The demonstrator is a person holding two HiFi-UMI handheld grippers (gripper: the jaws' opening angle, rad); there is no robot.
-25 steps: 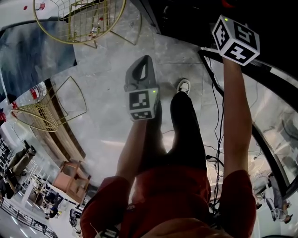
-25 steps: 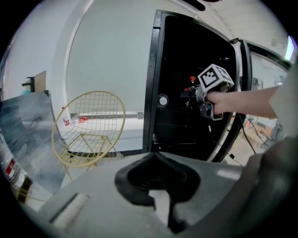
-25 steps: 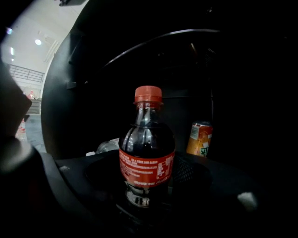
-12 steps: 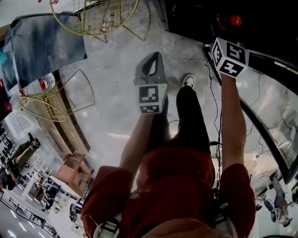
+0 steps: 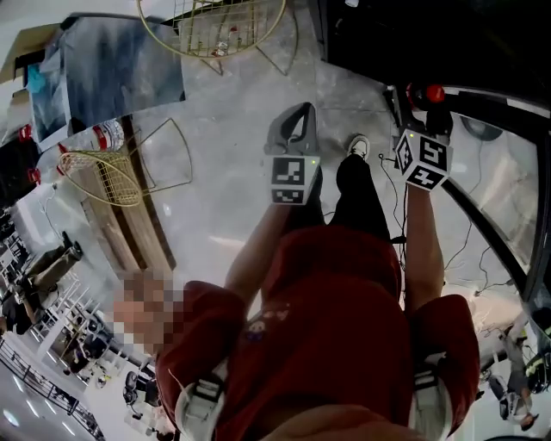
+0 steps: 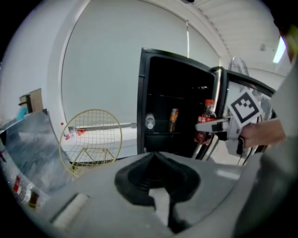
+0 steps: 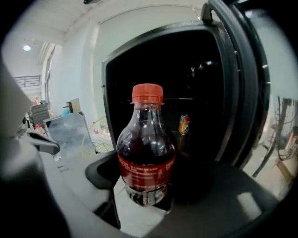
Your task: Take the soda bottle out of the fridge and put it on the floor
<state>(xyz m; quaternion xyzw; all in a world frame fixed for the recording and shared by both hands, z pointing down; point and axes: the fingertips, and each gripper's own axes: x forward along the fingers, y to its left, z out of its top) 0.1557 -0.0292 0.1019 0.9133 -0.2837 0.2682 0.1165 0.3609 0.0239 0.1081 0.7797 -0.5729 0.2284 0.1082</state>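
Observation:
The soda bottle, dark cola with a red cap and red label, stands upright between the jaws of my right gripper, which is shut on its lower body. It is held just in front of the open black fridge. In the head view only the bottle's red cap shows above the right gripper, at the fridge's edge. In the left gripper view the soda bottle hangs in the right gripper. My left gripper hovers over the grey floor, shut and holding nothing.
An orange can and a clear bottle remain on the fridge shelf. The fridge door stands open at the right. Two gold wire stands are at the left; cables and the person's shoe lie below.
The right gripper has drawn back from the fridge towards the person, bringing the bottle out with it. The left gripper has kept its place over the floor.

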